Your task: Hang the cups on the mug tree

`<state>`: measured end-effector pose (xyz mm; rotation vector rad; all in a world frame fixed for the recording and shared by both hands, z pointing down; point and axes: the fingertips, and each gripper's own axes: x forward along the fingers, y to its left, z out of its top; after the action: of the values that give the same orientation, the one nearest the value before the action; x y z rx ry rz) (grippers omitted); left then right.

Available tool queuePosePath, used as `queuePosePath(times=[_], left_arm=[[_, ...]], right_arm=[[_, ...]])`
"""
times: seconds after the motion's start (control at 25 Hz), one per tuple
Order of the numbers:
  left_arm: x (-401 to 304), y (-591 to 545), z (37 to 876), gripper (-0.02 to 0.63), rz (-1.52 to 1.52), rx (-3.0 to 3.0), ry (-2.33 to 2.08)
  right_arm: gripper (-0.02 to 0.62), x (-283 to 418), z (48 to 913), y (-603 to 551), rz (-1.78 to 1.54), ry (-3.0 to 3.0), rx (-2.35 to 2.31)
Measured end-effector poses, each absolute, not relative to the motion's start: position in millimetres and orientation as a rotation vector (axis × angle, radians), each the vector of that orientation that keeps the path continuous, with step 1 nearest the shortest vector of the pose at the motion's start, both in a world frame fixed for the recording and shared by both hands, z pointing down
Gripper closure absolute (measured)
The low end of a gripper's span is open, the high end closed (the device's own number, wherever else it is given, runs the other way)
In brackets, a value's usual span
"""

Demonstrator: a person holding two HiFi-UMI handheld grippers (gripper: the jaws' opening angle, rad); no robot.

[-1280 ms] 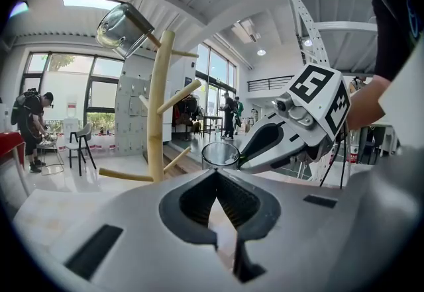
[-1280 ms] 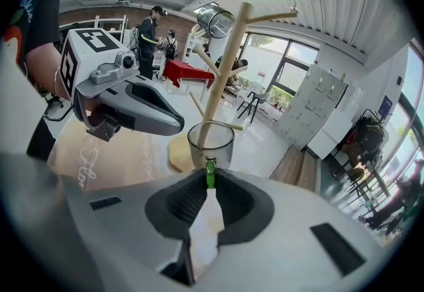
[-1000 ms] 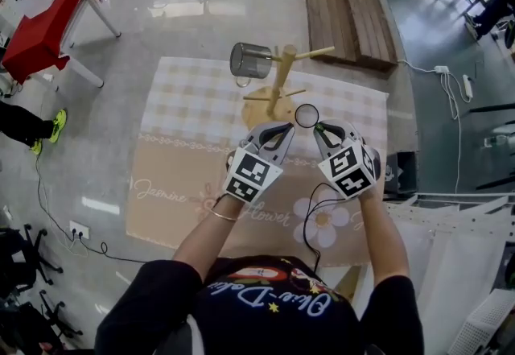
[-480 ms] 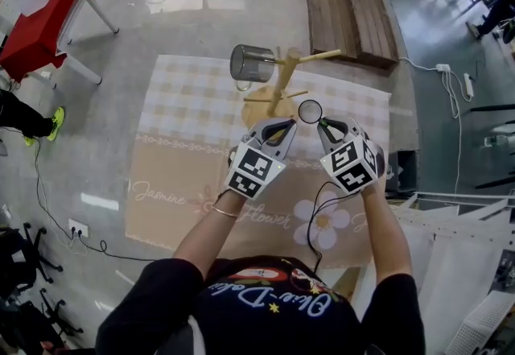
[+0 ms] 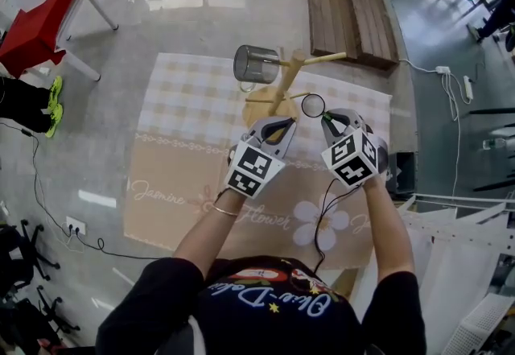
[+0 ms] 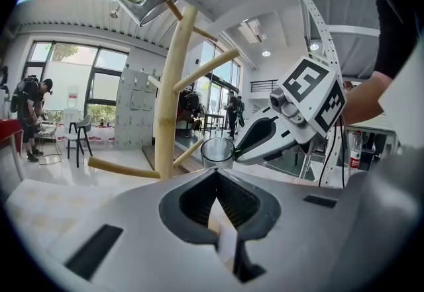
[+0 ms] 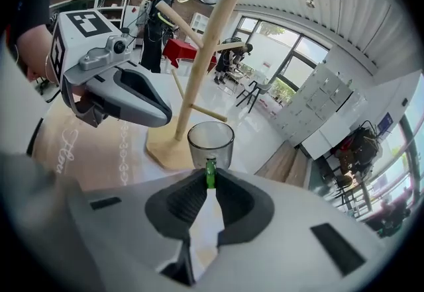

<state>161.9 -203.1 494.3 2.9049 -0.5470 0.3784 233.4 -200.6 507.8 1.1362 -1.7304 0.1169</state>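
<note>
A wide tabletop (image 5: 177,176), spread with a checked and flowered cloth (image 5: 193,96), carries the wooden mug tree (image 5: 283,86) at its far middle as we work with a gripper in each hand. One glass cup (image 5: 256,63) already hangs from the tree's upper left peg, tipped on its side, well clear of the cloth.

A second glass cup (image 5: 312,105) is in the air just right of the trunk, close to the tip of a short lower peg (image 5: 294,93) but on none of them. We hold it in the right gripper (image 5: 326,116), whose jaws are clenched on the cup's thin green handle (image 7: 211,175), with the cup upright ahead of the jaws. The left gripper (image 5: 278,126) hovers just beside it, nearer us than the tree's base, its jaws pressed together on nothing.

By our reading, the job stands about half done: one cup is up, and this one has yet to be threaded by its handle over a free peg. The long upper right peg (image 5: 322,58) and the lower ones are bare. We see no other cups waiting on the tabletop.
</note>
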Motion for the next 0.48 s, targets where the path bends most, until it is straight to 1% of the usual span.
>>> queuePosePath(times=[0.48], left_arm=[[170.1,-207.8,495.8,0.598,0.385,2.913,-0.531]], right_arm=[[0.549,236.7,503.5,-209.4,0.056,-1.663,1.116]])
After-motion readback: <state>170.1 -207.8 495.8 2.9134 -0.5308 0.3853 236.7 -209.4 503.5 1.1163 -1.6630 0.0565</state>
